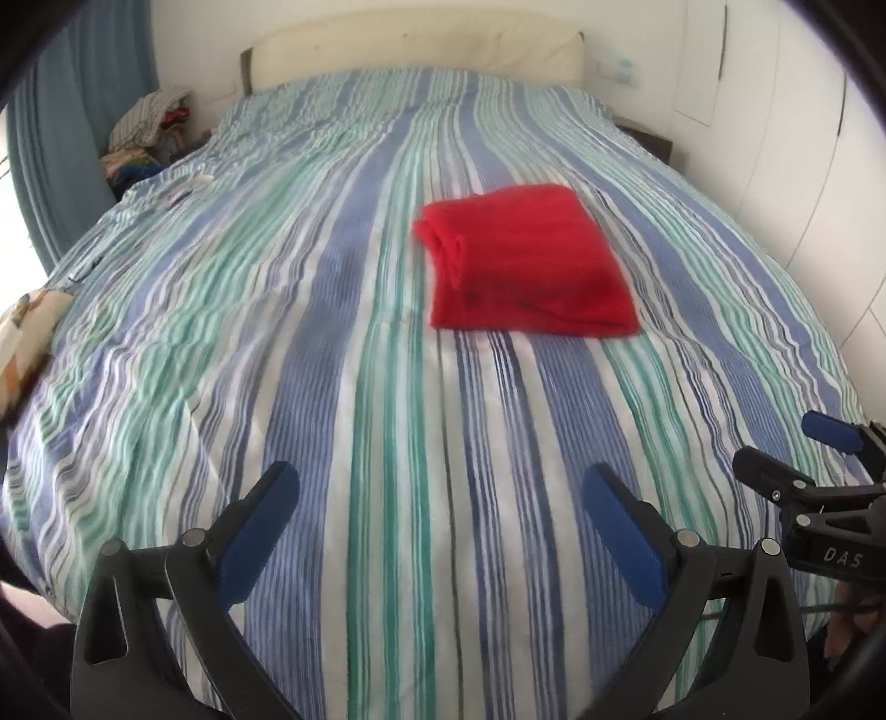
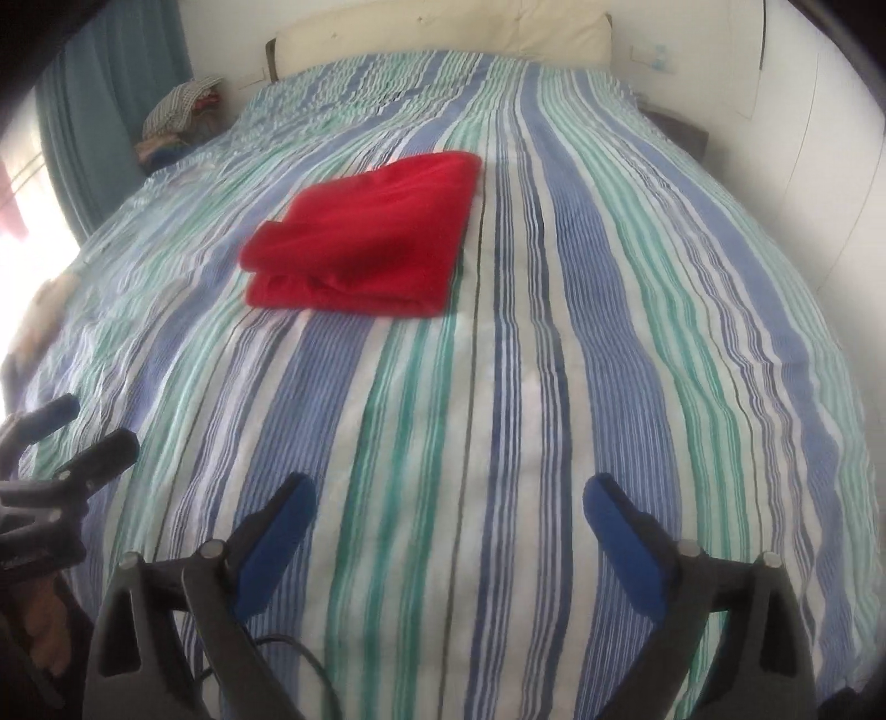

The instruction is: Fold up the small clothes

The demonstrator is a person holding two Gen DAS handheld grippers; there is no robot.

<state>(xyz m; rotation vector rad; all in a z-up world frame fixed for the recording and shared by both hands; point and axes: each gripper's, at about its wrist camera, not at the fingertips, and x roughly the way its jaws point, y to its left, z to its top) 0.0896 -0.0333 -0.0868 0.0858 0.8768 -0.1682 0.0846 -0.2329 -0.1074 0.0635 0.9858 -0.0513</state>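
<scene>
A red garment (image 1: 526,260) lies folded into a neat rectangle on the striped bed cover (image 1: 332,360), well ahead of both grippers. It also shows in the right wrist view (image 2: 365,232), ahead and to the left. My left gripper (image 1: 440,482) is open and empty, low over the near part of the bed. My right gripper (image 2: 448,493) is open and empty too. The right gripper shows at the right edge of the left wrist view (image 1: 786,443), and the left gripper at the left edge of the right wrist view (image 2: 88,426).
A cream headboard (image 1: 415,50) stands at the far end of the bed. A pile of clothes (image 1: 149,122) sits at the far left beside a blue curtain (image 1: 72,138). A patterned cushion (image 1: 27,338) lies at the left edge. White wardrobe doors (image 1: 775,138) line the right side.
</scene>
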